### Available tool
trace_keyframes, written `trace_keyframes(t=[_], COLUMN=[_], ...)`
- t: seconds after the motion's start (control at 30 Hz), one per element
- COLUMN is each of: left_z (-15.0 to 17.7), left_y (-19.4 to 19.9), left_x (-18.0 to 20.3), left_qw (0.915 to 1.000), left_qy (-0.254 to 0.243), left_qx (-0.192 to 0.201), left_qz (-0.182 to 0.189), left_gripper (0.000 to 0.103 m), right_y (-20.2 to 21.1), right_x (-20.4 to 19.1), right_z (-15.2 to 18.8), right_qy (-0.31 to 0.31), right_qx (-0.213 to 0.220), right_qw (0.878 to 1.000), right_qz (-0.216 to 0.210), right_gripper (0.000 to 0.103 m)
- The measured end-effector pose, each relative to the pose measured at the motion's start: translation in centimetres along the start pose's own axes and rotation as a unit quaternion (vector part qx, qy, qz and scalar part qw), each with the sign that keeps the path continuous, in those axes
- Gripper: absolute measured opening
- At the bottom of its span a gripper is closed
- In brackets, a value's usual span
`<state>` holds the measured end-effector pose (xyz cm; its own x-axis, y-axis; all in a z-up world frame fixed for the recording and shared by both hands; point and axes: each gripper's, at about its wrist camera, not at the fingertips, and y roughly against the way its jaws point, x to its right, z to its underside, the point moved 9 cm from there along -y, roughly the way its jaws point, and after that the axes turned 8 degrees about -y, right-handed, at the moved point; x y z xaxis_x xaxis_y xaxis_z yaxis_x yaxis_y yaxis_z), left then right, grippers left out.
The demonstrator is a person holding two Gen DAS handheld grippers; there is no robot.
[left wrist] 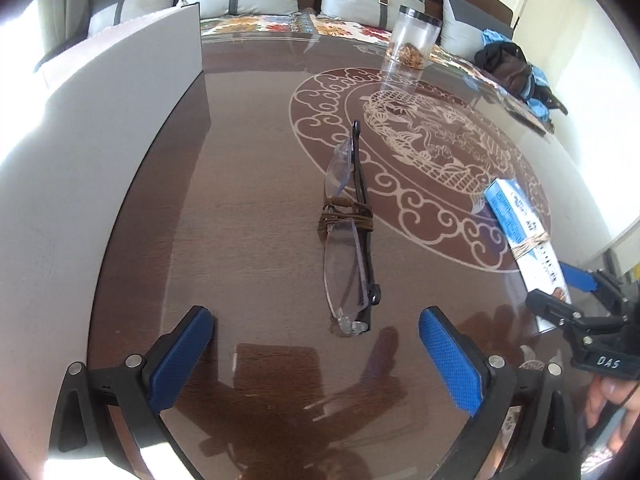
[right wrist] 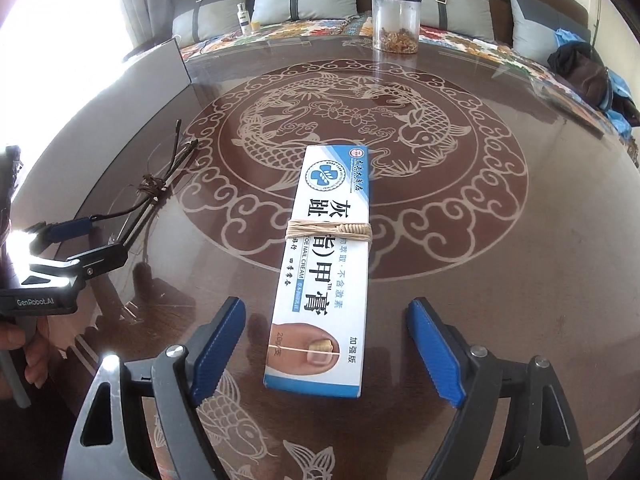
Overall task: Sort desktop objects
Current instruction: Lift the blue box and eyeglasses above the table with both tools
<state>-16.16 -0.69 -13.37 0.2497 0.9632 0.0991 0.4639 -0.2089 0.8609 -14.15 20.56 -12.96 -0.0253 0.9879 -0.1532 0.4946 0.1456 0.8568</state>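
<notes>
Your left gripper (left wrist: 316, 354) is wide open and empty, folded glasses (left wrist: 350, 236) lying just ahead between its fingers. Your right gripper (right wrist: 326, 350) gapes likewise, straddling the cream box (right wrist: 326, 268), not touching.

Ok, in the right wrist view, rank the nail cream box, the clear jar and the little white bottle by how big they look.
1. nail cream box, though it's nearest the camera
2. clear jar
3. white bottle

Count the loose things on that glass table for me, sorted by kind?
Glasses: 1
Cream box: 1
Clear jar: 1
Grey board: 1
Total: 4
</notes>
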Motion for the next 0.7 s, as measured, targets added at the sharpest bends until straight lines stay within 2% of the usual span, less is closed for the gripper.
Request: trace_keyframes(t=[0.1, 0.2, 0.23, 0.27, 0.3, 0.33, 0.37, 0.4, 0.53, 0.7], left_z=[-1.7, -2.9, -3.4, -3.9, -4.3, -4.7, -4.8, -4.7, -4.5, -5.0], left_y=[-0.9, -3.2, -3.4, -3.4, -3.3, -3.1, -2.9, -2.7, 0.7, 8.3], left_x=[1.0, 1.5, 1.8, 2.3, 2.8, 3.3, 3.6, 3.8, 3.1, 0.2], left_qw=[0.9998, 0.9973, 0.9959, 0.9962, 0.9959, 0.9954, 0.9955, 0.9961, 0.9978, 0.9947], left_qy=[-0.009, -0.033, -0.047, -0.056, -0.067, -0.078, -0.083, -0.081, -0.057, 0.006], left_qx=[-0.006, -0.04, -0.034, -0.018, -0.009, -0.004, -0.007, -0.01, 0.031, 0.1], left_qz=[-0.015, -0.053, -0.07, -0.064, -0.06, -0.055, -0.045, -0.034, -0.011, 0.024], left_gripper=[0.103, 0.103, 0.097, 0.09, 0.071, 0.039, 0.024, 0.024, 0.024, 0.024], right_y=[-0.7, -1.8, -2.2, -2.4, -2.4, -2.2, -2.2, -2.0, 0.5, 4.3], right_x=[-0.3, -1.0, -1.2, -1.4, -1.4, -1.2, -1.1, -1.0, -0.5, -2.2], right_z=[-0.9, -2.2, -2.5, -2.8, -3.2, -3.4, -3.4, -3.3, -3.0, -4.8], right_qy=[0.0, 0.029, 0.042, 0.052, 0.061, 0.068, 0.064, 0.054, 0.039, 0.039], right_qx=[-0.017, -0.056, -0.069, -0.077, -0.077, -0.078, -0.09, -0.097, -0.08, -0.057], right_qw=[1.0, 0.998, 0.997, 0.996, 0.995, 0.994, 0.994, 0.994, 0.996, 0.998], right_qz=[0.002, 0.002, 0.003, 0.006, 0.013, 0.019, 0.01, 0.001, -0.005, -0.012], right_gripper=[0.085, 0.085, 0.082, 0.075, 0.047, 0.045, 0.044, 0.044, 0.044, 0.044])
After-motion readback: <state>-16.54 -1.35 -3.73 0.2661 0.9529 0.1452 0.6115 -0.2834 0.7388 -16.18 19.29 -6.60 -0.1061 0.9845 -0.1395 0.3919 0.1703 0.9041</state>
